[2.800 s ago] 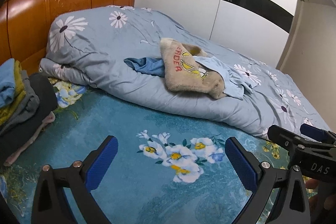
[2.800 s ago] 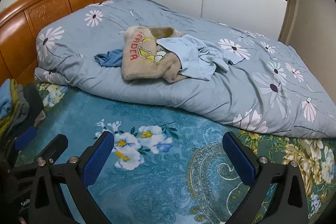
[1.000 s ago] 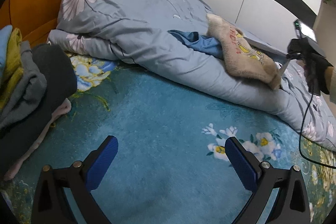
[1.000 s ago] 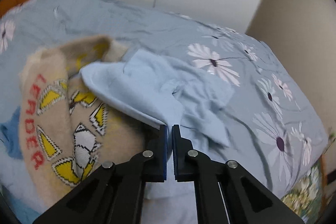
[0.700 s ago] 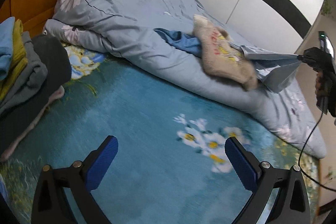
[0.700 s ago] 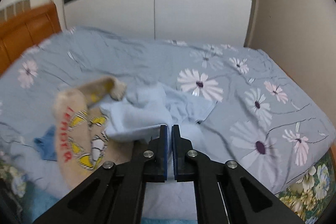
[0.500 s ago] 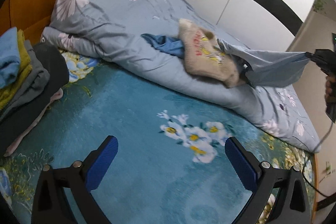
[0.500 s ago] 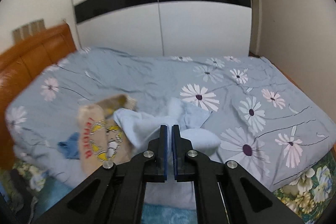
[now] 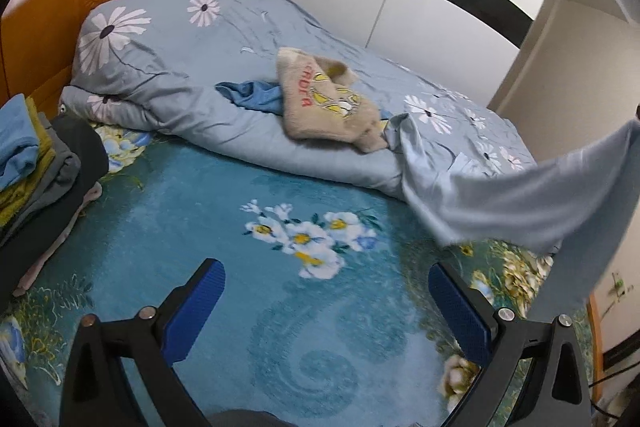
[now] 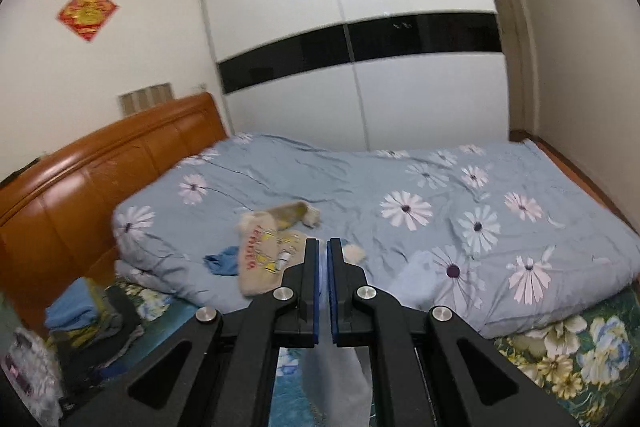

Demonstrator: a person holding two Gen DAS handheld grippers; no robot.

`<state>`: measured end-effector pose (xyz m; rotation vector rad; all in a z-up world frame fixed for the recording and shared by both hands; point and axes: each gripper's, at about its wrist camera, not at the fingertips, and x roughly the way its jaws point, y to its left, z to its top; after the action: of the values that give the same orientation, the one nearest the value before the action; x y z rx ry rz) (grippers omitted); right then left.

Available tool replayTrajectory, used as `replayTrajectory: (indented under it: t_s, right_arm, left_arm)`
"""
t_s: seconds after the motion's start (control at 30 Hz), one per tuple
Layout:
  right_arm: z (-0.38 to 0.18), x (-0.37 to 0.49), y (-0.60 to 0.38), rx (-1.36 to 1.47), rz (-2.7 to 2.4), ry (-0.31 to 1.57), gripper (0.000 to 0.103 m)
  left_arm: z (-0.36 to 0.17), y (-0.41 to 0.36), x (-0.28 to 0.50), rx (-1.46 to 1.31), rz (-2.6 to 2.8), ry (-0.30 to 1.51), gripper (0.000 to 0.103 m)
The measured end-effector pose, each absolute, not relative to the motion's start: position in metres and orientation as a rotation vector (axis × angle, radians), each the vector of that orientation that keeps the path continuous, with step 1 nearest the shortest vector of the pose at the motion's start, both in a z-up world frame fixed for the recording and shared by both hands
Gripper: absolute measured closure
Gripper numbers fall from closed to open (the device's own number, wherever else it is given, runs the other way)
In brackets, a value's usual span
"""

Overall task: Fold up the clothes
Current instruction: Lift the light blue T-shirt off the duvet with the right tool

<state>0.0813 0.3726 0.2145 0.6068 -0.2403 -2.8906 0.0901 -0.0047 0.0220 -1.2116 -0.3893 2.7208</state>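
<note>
**Light blue garment lifted off the duvet**

The right gripper (image 10: 323, 291) is clamped on a light blue garment (image 9: 520, 199), which is stretched from the floral duvet (image 9: 208, 83) out over the teal blanket (image 9: 200, 211). Two garments are left on the duvet: a beige sweater (image 9: 324, 107) and a blue one (image 9: 252, 95). One folded stack (image 9: 36, 167) is seen at left. The left gripper (image 9: 326, 307) is held wide open. Half a second earlier the garment was less extended.

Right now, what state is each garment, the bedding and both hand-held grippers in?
Left hand-held gripper: open, empty, over the teal floral sheet.
Right hand-held gripper: shut on the light blue garment.
Light blue garment: lifted, stretched, one end trailing on the duvet.
Beige sweater: crumpled on the duvet.
Dark blue garment: bunched, partly under the sweater.
Clothes stack: folded, piled.
Duvet: rumpled, pushed back.
</note>
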Motion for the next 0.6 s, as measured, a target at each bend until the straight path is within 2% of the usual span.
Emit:
replayTrajectory:
  t_s: [0.1, 0.23, 0.37, 0.5, 0.57, 0.6]
  right_arm:
    - [0.235, 0.095, 0.350, 0.542, -2.867, -0.158, 0.102]
    - [0.226, 0.081, 0.320, 0.623, -2.804, -0.084, 0.102]
    - [0.167, 0.065, 0.307, 0.829, -2.736, -0.082, 0.102]
    - [0.082, 0.056, 0.293, 1.079, -2.677, -0.020, 0.101]
    - [0.031, 0.063, 0.285, 1.204, -2.655, 0.040, 0.096]
    - [0.004, 0.069, 0.283, 1.260, -2.640, 0.074, 0.076]
  left_arm:
    - [0.027, -0.001, 0.101, -1.204, 2.720, -0.389, 0.000]
    - [0.031, -0.004, 0.114, -1.200, 2.731, -0.396, 0.000]
    - [0.026, -0.011, 0.121, -1.205, 2.728, -0.428, 0.000]
    - [0.020, -0.011, 0.126, -1.200, 2.736, -0.433, 0.000]
    - [0.017, -0.011, 0.128, -1.207, 2.739, -0.429, 0.000]
    - [0.015, -0.010, 0.129, -1.212, 2.739, -0.425, 0.000]
